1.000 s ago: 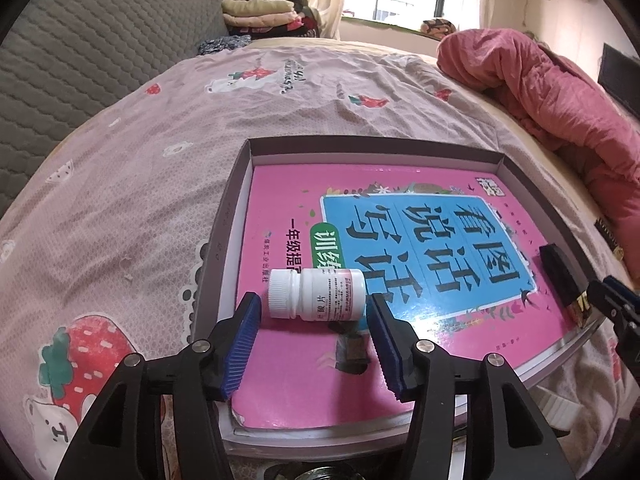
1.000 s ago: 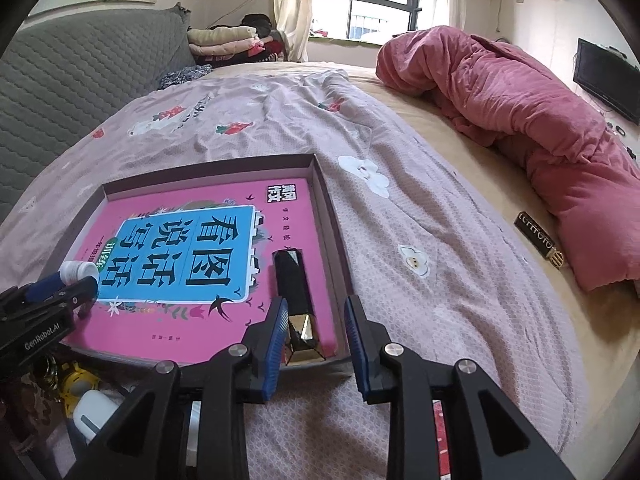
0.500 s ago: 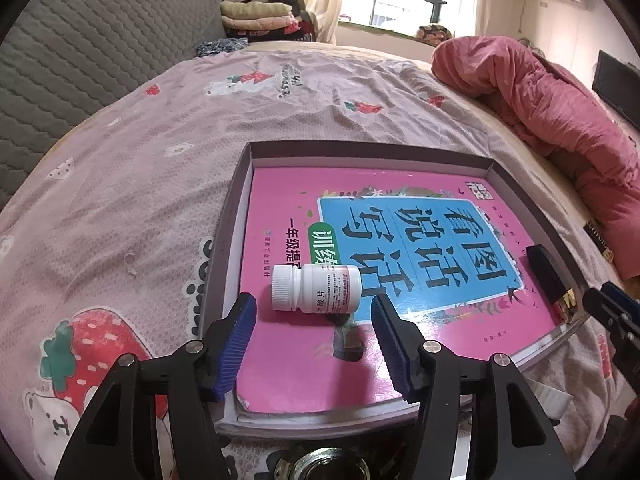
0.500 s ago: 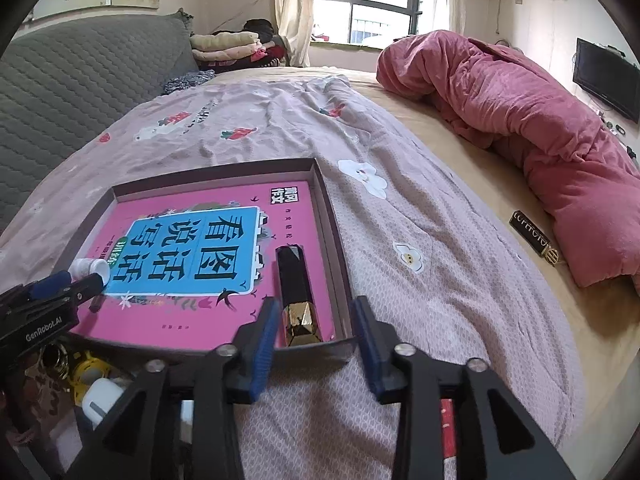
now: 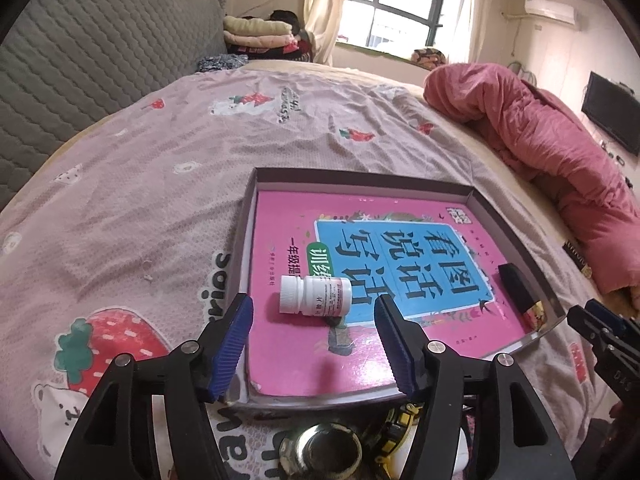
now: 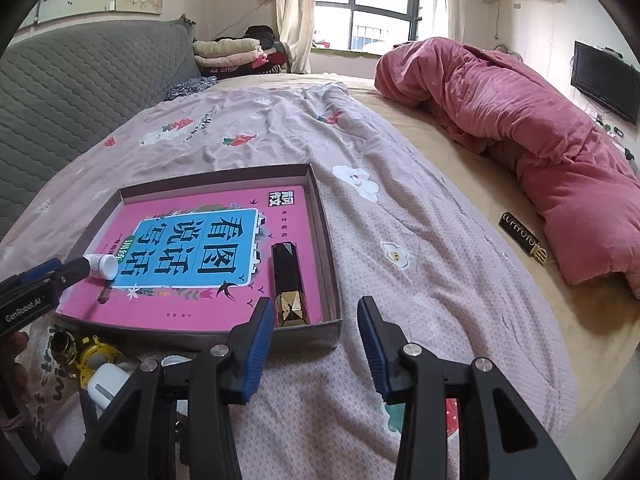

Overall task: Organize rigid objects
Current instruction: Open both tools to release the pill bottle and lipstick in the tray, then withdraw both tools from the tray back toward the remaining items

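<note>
Hovering just short of the box's (image 5: 472, 194) near edge, the left gripper (image 5: 314, 334) has its jaws wide and holds nothing; the white pill bottle (image 5: 316, 295) lies on its side on the pink book (image 5: 360, 364) inside the box, a little beyond the fingertips. The right gripper (image 6: 316, 334) is likewise wide and empty, poised over the bedspread (image 6: 400, 248) at the box's near right corner, with the black-and-gold case (image 6: 289, 285) resting along the box's right wall.

Both items look already placed, so the step in hand seems to be the release and the choice of what comes next. Near the box's front edge sit a brass-coloured round object (image 5: 320, 458), a yellow piece (image 6: 96, 354) and a white earbud case (image 6: 106, 384); another black case (image 6: 524, 242) lies far right beside the pink duvet (image 6: 520, 128). The next move likely calls for turning a gripper onto one of these, closing squarely, and lifting it over the wall.
</note>
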The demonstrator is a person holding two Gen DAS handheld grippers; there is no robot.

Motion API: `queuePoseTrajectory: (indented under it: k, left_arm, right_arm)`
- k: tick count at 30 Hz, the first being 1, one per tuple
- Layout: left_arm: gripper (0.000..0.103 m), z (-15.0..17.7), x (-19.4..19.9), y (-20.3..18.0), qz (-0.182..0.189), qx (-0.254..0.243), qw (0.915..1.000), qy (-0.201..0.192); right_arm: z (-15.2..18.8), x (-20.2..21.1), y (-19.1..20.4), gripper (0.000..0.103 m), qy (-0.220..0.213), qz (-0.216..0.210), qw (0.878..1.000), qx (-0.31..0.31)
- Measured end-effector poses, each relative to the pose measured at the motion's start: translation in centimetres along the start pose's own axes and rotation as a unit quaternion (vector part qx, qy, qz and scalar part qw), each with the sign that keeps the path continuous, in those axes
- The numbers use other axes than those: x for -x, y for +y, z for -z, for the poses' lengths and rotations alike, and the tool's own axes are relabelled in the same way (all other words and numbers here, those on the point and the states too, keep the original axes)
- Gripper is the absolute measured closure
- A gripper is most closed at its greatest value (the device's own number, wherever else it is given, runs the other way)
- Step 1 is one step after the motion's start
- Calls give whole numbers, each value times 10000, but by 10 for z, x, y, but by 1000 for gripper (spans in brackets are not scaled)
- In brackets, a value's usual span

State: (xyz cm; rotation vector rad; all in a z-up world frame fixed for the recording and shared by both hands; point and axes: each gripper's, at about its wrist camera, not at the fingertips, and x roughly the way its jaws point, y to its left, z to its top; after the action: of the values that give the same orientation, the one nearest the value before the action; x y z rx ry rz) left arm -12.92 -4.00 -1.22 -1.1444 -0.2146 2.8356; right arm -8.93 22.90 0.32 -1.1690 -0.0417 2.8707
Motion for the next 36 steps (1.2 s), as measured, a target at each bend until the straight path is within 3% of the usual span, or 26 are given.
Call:
queuePoseTrajectory:
  k: [12, 36]
  left_arm:
    - [38, 7, 34, 17, -192, 259, 9994, -132]
    - [38, 51, 84, 5, -417, -75, 9991, 91]
  right_arm:
    - [2, 19, -1, 60, -161, -200, 9997, 24]
    - [21, 50, 9, 59, -253, -597, 9975, 268]
